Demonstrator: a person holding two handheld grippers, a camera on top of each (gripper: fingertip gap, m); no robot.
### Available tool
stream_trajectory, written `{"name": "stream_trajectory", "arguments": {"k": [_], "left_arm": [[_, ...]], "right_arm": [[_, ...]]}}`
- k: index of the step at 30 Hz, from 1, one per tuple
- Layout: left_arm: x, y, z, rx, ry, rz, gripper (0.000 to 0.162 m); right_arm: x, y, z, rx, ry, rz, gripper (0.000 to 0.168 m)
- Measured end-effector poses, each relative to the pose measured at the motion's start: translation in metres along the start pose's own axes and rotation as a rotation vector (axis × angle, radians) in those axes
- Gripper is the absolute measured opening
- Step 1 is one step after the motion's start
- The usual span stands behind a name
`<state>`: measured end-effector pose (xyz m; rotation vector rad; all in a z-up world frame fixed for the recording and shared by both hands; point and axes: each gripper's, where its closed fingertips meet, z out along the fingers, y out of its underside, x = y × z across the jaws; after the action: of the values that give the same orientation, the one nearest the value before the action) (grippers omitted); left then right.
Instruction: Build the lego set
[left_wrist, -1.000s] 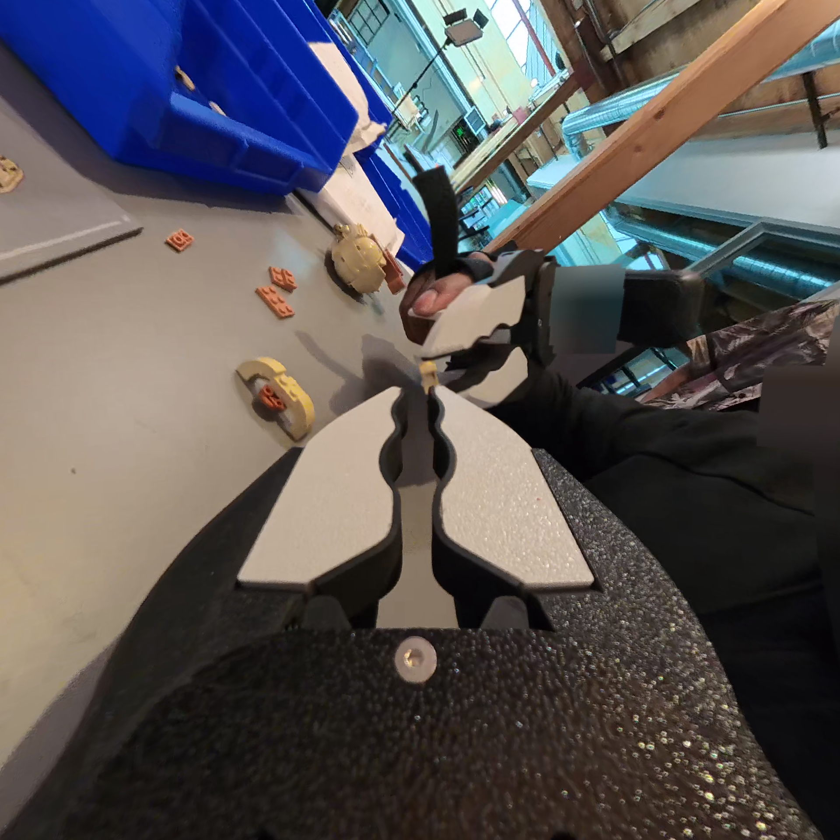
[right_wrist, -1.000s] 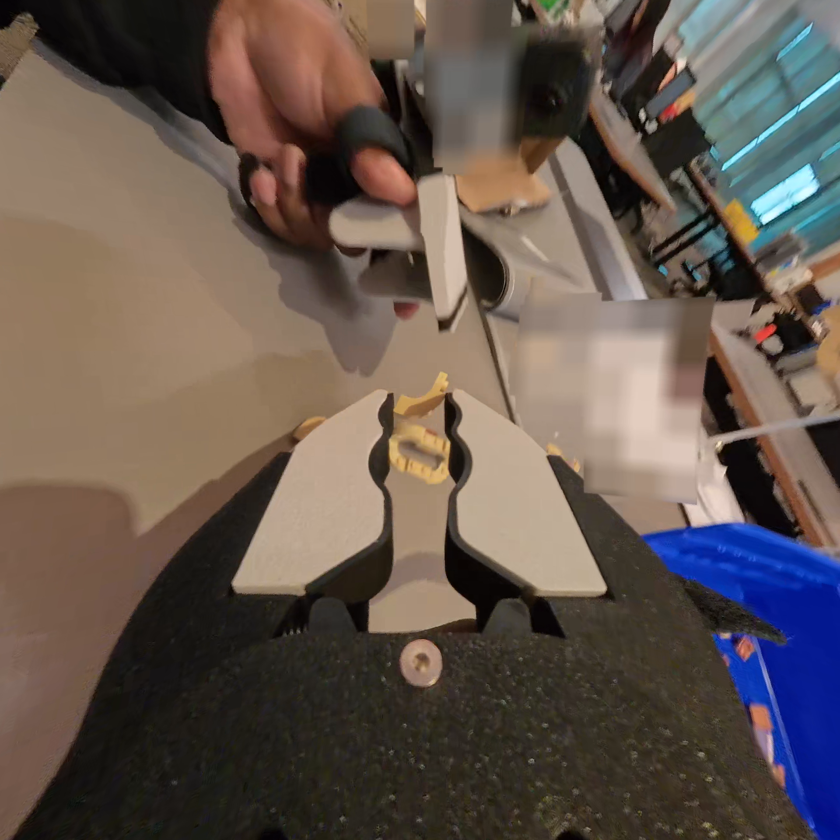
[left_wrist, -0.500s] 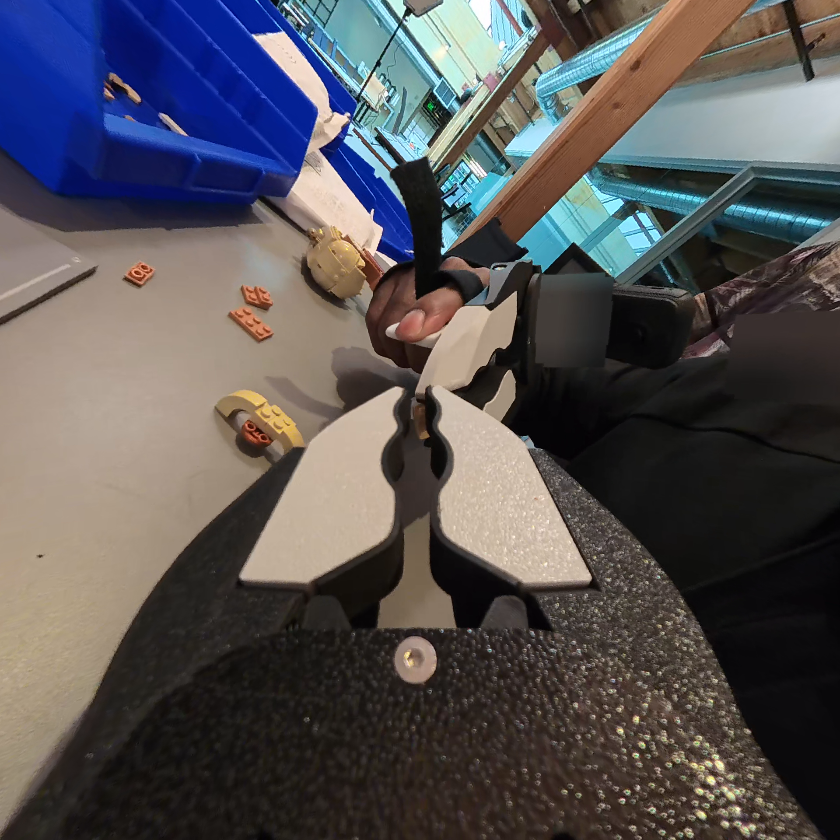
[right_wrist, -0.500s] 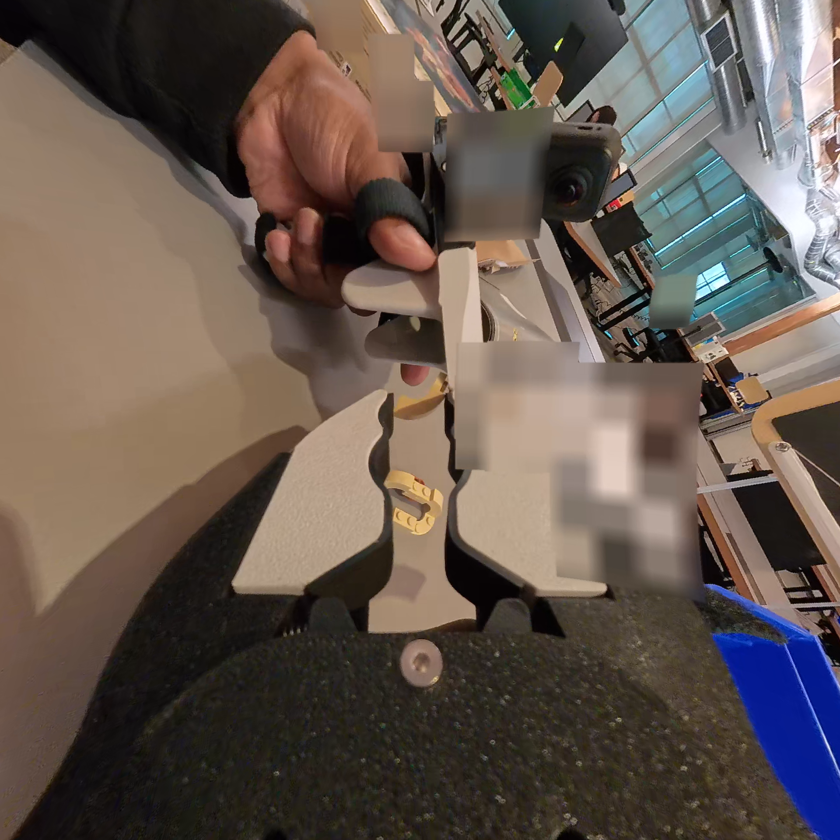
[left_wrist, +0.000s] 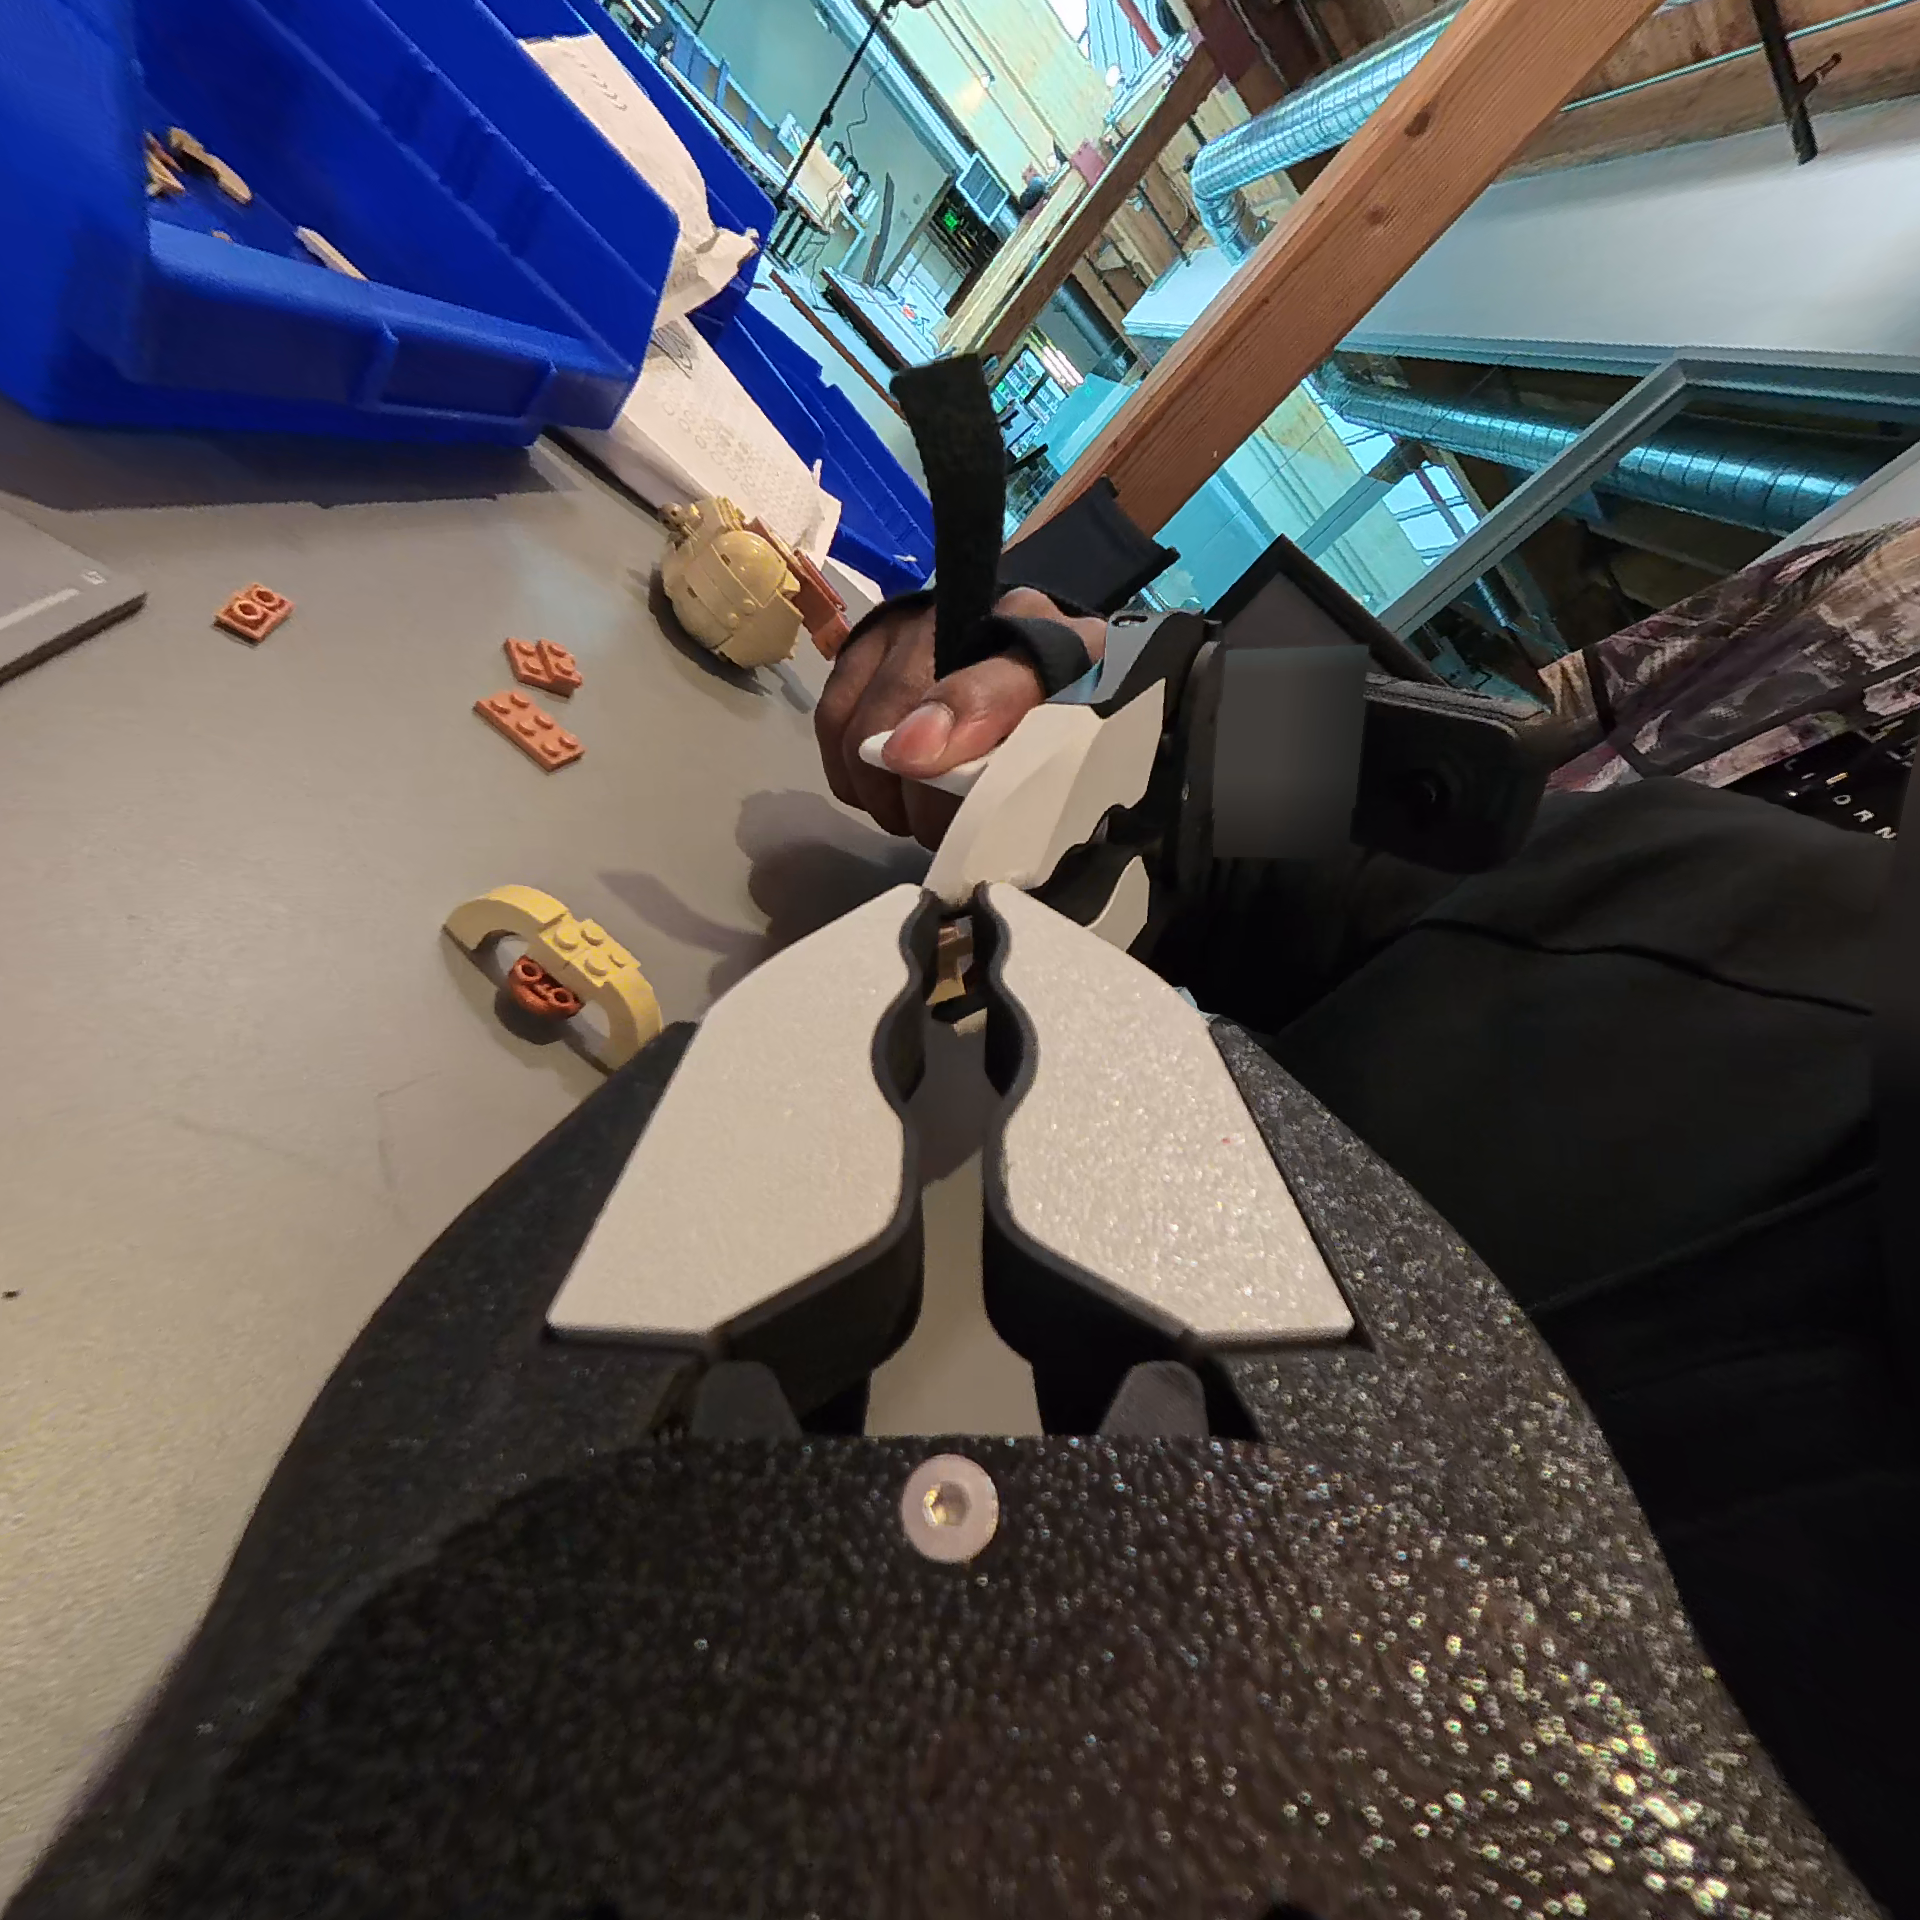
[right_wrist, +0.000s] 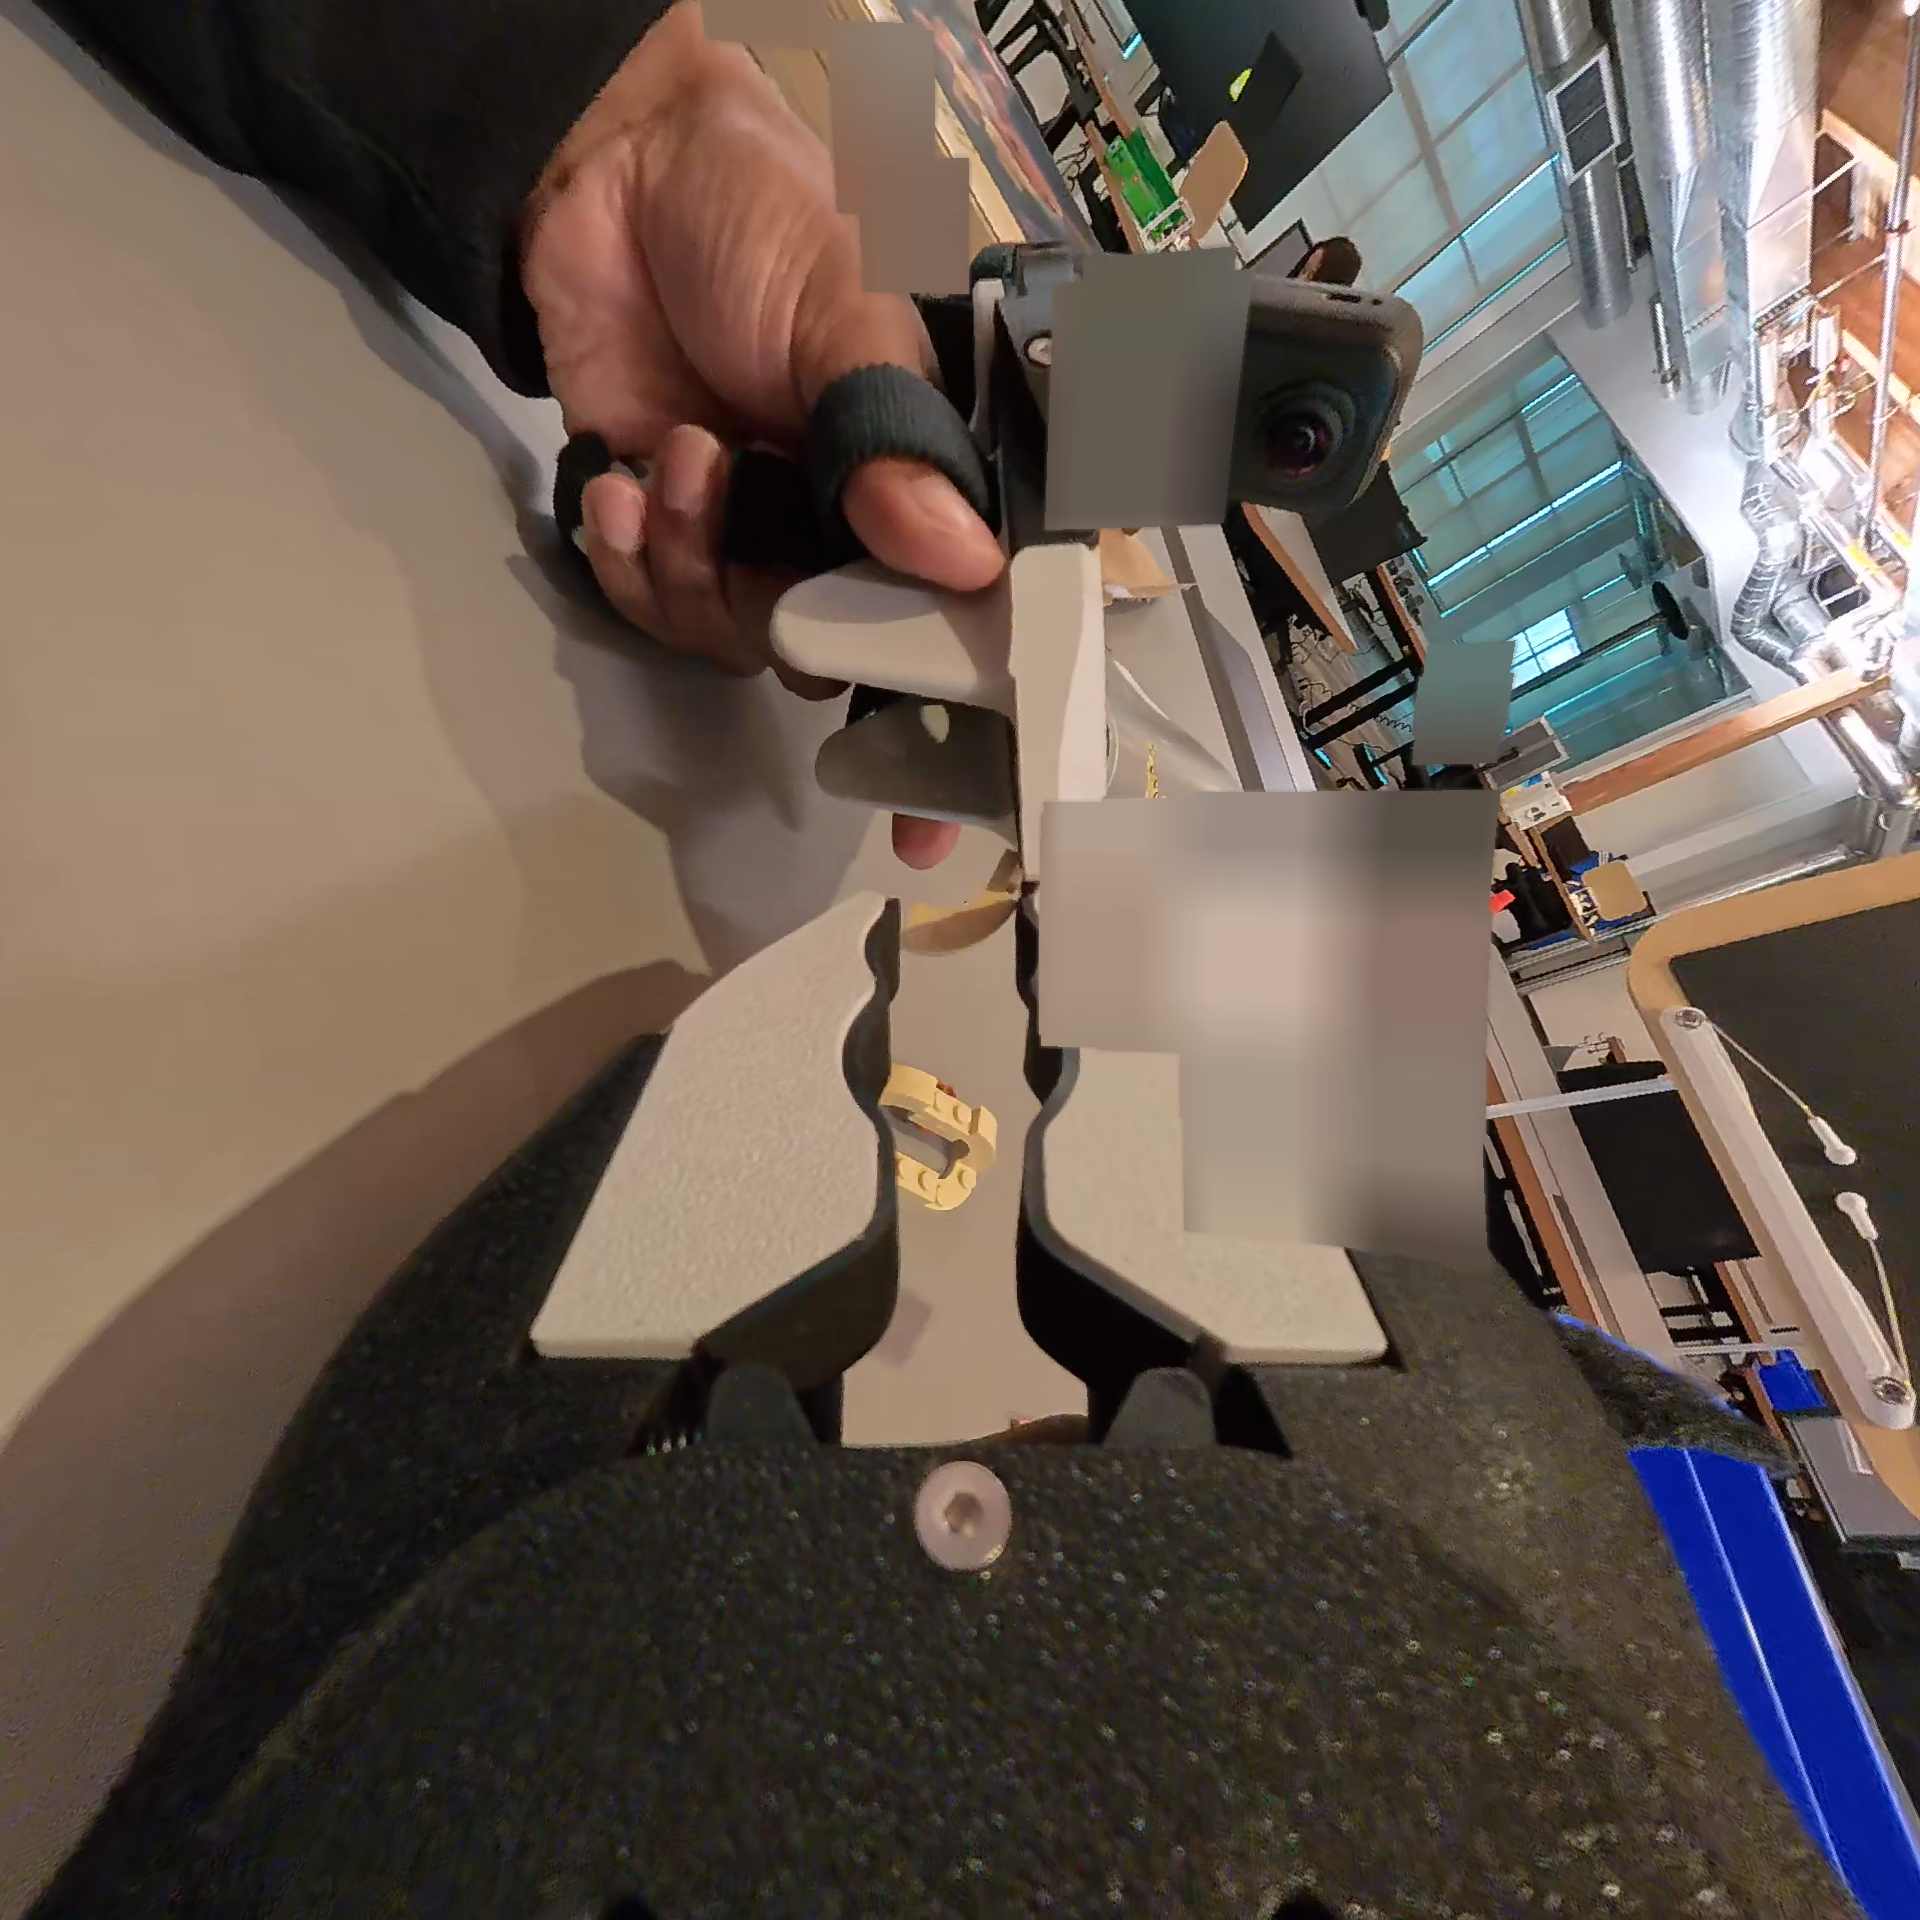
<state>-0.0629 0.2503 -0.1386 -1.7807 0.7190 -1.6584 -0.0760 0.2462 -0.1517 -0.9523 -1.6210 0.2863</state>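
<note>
My right gripper (right_wrist: 954, 914) is shut on a small curved tan piece (right_wrist: 951, 925) and holds it above the grey table (right_wrist: 260, 779). My left gripper (left_wrist: 951, 904) is shut, and its tips meet the right gripper's tips (left_wrist: 1039, 821) at that piece. The piece shows in the narrow gap between the left fingers (left_wrist: 948, 961). In the right wrist view the left gripper (right_wrist: 1039, 727) comes in edge-on from above. A blur patch hides my right gripper's right finger. A yellow arch build with an orange part (left_wrist: 561, 956) lies on the table, and also shows in the right wrist view (right_wrist: 935, 1153).
A round tan sub-build (left_wrist: 732, 603) stands near white paper (left_wrist: 717, 447). Three orange plates (left_wrist: 530, 727) lie loose on the table. Blue bins (left_wrist: 312, 260) hold several parts at the back, and another bin (right_wrist: 1766, 1558) shows at the right. A grey plate corner (left_wrist: 42, 603) is at far left. Left and right tips are no more than a few centimetres apart. From either gripper's tips it is about 20 cm to the round tan sub-build (left_wrist: 732, 603).
The two grippers have come together; the left tips, apart from the tan piece a second ago, now meet it. The right gripper has lifted away from the yellow arch.
</note>
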Motion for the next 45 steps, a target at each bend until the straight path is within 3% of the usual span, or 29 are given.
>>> {"name": "stream_trajectory", "arguments": {"k": [14,17,27,32,38,45], "left_arm": [[-0.005,0.003,0.0,-0.019,-0.044,-0.014,0.007],[-0.009,0.002,-0.001,-0.015,-0.065,-0.02,0.018],[-0.003,0.008,0.003,-0.053,-0.065,0.057,0.007],[0.003,0.001,0.001,-0.022,-0.056,0.172,0.008],[0.017,-0.002,0.0,-0.007,-0.037,0.428,0.008],[0.024,0.004,0.009,-0.039,-0.019,0.526,0.008]], "right_arm": [[-0.002,0.005,0.002,-0.055,0.049,-0.11,0.021],[0.001,0.003,0.001,-0.053,0.077,-0.13,0.021],[0.004,0.0,-0.001,-0.032,0.092,-0.132,0.021],[0.006,-0.003,-0.005,0.036,-0.032,0.182,0.029],[0.003,-0.009,-0.011,0.126,-0.294,0.666,0.014],[-0.002,-0.017,-0.014,0.169,-0.373,0.741,0.008]]}}
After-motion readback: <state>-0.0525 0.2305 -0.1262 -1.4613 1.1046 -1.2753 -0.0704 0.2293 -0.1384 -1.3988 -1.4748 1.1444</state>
